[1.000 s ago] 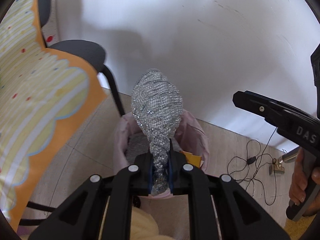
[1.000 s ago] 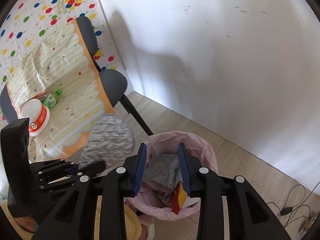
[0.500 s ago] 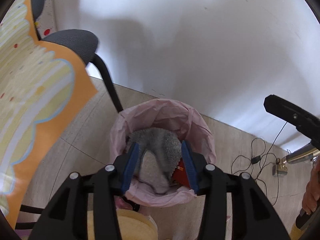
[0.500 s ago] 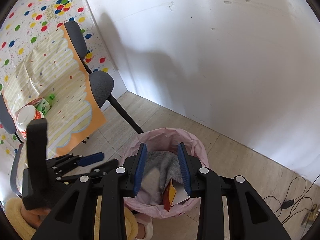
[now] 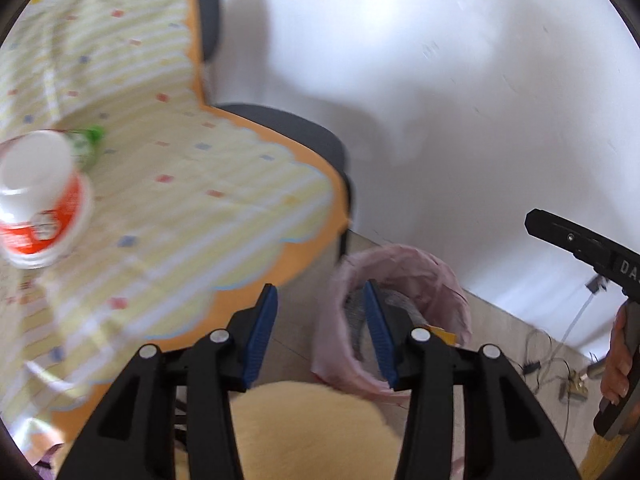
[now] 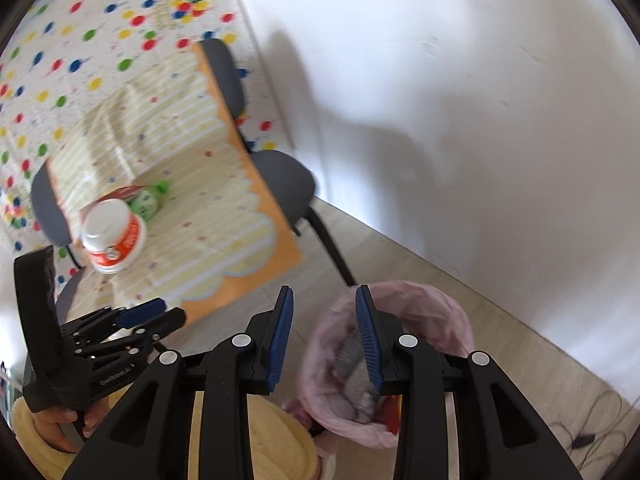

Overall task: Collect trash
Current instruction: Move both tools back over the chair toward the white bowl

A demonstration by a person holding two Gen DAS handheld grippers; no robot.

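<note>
The left gripper (image 5: 320, 326) hangs with its blue-padded jaws spread apart and nothing between them, low in the middle of its own frame. The right gripper (image 6: 324, 336) is likewise parted and empty. Just beyond both, toward the lower right of centre, stands the trash bin (image 5: 452, 280) lined with a pink bag, on the tiled floor; grey crumpled trash (image 6: 352, 356) lies inside it, with a scrap of yellow and red packaging beside it. To the left, the table (image 5: 180, 208) wears a yellow striped cloth with an orange edge. On it, at the far left, an upturned white and red cup (image 5: 36, 208) stands next to a green bottle (image 5: 88, 146), both blurred. A dark chair (image 6: 284, 184) sits between table and white wall.
</note>
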